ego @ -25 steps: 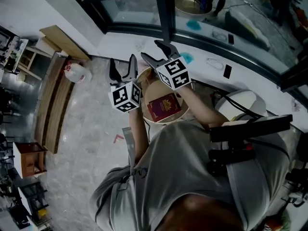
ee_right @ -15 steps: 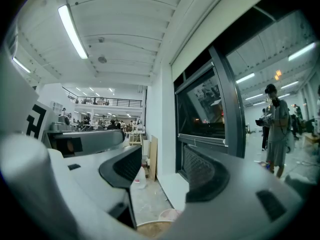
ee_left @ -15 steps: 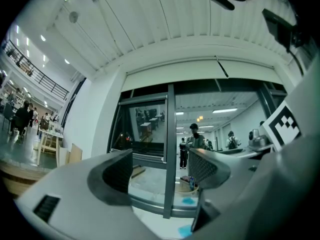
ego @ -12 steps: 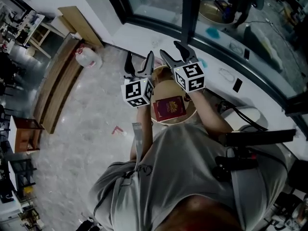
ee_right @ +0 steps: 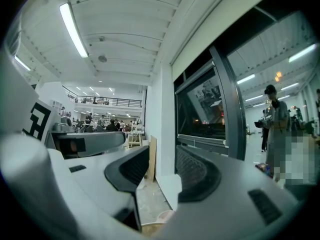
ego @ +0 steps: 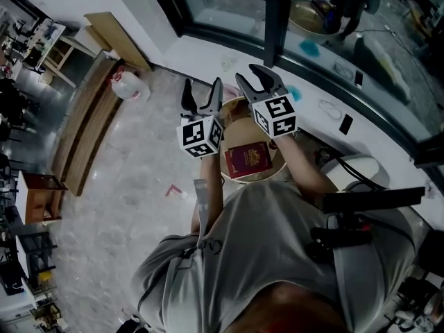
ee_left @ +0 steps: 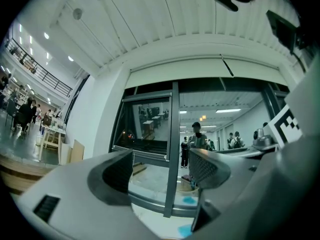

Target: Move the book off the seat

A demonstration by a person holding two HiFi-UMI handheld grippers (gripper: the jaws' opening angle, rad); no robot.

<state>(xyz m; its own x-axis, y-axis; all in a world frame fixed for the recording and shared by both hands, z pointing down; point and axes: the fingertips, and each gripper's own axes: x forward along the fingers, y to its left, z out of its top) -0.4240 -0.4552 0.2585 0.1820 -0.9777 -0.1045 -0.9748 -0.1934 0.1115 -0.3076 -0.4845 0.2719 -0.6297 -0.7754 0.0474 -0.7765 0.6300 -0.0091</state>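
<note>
Over the last second my right gripper [ego: 244, 71] had been closing its jaws, and in the head view the gap looked narrower than before, with nothing caught between them. The left gripper [ego: 202, 82] had edged a little closer to the book [ego: 248, 159] in that view, while the book itself lay where it had been.

The book, red with a gold crest on its cover, was lying flat on the round, pale seat [ego: 239, 125], on the half nearer to me. Both grippers hovered above the far half of the seat and pointed away from me, towards the white ledge [ego: 208, 54] and the dark window frame [ego: 274, 12]. Neither one touched the book.

From its own camera the left gripper [ee_left: 161, 169] had its jaws well apart. Between them I saw only the window frame [ee_left: 174, 149] and the glass behind it. The right gripper [ee_right: 162, 168] was partly closed, its ribbed pads [ee_right: 194, 170] facing each other across a smaller gap. Through that gap I saw just a white wall corner and a strip of floor, so it held nothing.

To the left of the seat the grey floor [ego: 132, 186] carried a white jug [ego: 130, 87] and some long wooden boards [ego: 80, 141] lying near it.
</note>
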